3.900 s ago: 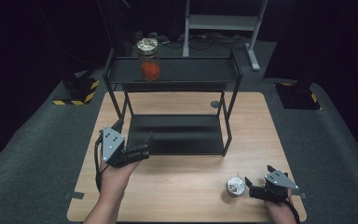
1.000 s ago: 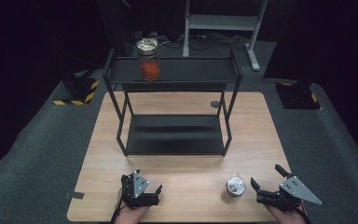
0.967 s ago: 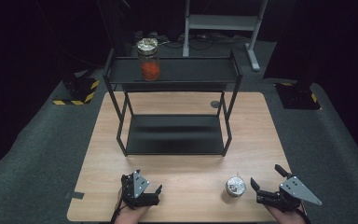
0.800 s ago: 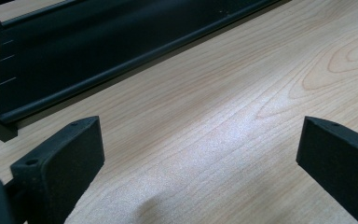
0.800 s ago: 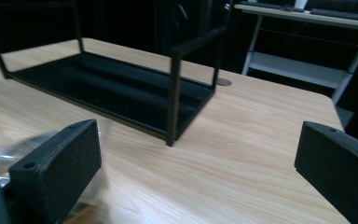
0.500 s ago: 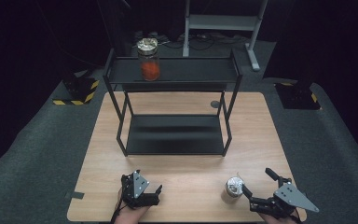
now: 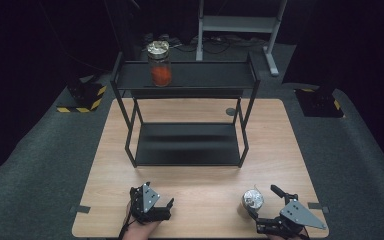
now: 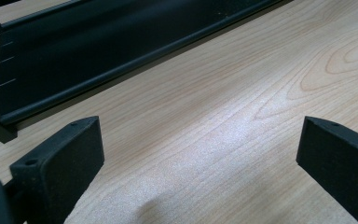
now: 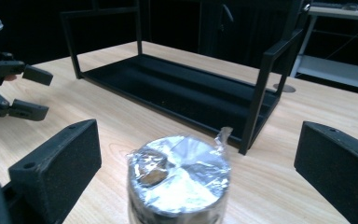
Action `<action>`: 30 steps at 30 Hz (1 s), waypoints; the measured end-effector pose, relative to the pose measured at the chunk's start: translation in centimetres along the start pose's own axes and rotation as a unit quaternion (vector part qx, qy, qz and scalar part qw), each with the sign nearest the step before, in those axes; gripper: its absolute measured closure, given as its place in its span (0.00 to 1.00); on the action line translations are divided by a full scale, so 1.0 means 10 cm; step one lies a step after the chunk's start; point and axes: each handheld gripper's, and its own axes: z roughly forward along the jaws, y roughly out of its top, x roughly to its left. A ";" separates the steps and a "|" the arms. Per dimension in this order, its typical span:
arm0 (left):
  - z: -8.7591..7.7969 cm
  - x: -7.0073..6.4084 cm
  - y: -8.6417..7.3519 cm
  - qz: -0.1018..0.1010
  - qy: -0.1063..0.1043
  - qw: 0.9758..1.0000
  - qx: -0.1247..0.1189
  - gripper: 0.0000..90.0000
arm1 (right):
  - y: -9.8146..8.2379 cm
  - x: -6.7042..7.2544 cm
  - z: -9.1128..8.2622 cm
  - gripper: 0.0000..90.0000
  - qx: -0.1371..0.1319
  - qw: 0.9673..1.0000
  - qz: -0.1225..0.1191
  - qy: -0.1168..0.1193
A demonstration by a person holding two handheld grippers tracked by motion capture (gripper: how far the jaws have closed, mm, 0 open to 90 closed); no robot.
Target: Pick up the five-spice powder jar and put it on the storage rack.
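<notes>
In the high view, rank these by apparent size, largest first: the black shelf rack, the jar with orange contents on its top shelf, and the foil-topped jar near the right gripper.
1. Black shelf rack, clearly largest.
2. Jar with orange contents.
3. Foil-topped jar, which looks smaller, though its lower body is seen steeply from above, so ranks 2 and 3 are unsure.

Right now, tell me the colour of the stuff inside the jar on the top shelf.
Orange-red, seen best in the high view, inside the jar.

I'm working in what looks like a lab or recording studio: black surroundings, grey carpet [image 7: 40,165] under a lone wooden worktop [image 7: 280,150]. Beyond the black two-tier shelf rack [image 7: 187,115] I see loose cables [image 7: 215,47], a grey metal stand [image 7: 240,22], and yellow-black hazard-striped bases [image 7: 82,97] beside it.
</notes>
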 end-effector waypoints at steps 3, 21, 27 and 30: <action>0.00 0.00 0.00 0.001 -0.001 1.000 0.000 0.01 | -0.02 0.02 0.03 0.01 0.005 1.000 0.001 0.005; 0.00 0.01 -0.01 0.000 -0.003 1.000 -0.002 0.01 | -0.23 -0.01 0.18 0.27 0.018 0.999 0.022 0.019; 0.00 0.02 -0.01 -0.002 -0.003 1.000 -0.002 0.01 | -0.28 0.00 0.17 0.36 0.008 1.000 0.022 0.015; 0.00 0.02 -0.01 -0.002 -0.003 1.000 -0.003 0.01 | -0.31 0.01 0.17 0.37 0.002 1.000 0.019 0.015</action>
